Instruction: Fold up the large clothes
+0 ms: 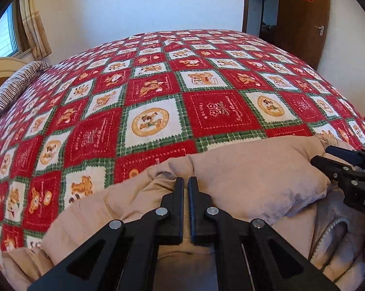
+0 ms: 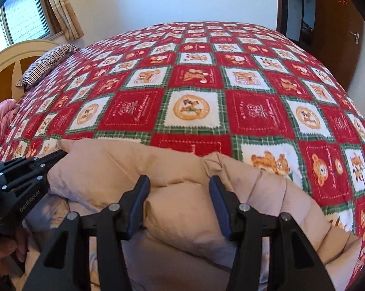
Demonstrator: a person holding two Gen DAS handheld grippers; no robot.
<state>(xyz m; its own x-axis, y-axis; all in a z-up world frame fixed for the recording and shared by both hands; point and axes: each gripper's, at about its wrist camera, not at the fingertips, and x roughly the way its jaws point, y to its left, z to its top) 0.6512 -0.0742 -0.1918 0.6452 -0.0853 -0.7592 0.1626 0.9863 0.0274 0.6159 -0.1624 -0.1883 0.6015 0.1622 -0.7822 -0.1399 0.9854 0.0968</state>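
Observation:
A beige padded jacket (image 1: 250,184) lies bunched at the near edge of the bed, its pale lining and zipper (image 1: 332,230) showing at the lower right. My left gripper (image 1: 186,181) hovers over the jacket's left part with its jaws shut; no cloth shows between them. In the right wrist view the left gripper (image 2: 61,154) touches the jacket's (image 2: 124,167) left end. My right gripper (image 2: 178,184) stands open, its blue-padded fingers (image 2: 140,201) astride a puffy panel without squeezing it. The right gripper (image 1: 324,156) also shows at the jacket's right end.
A red, white and green bear-patterned quilt (image 1: 158,97) covers the bed beyond the jacket. A striped pillow (image 1: 17,82) lies by the cream headboard (image 2: 15,58) at the left, near pink bedding (image 2: 0,123). A window and curtain stand far left, a brown door (image 1: 301,19) far right.

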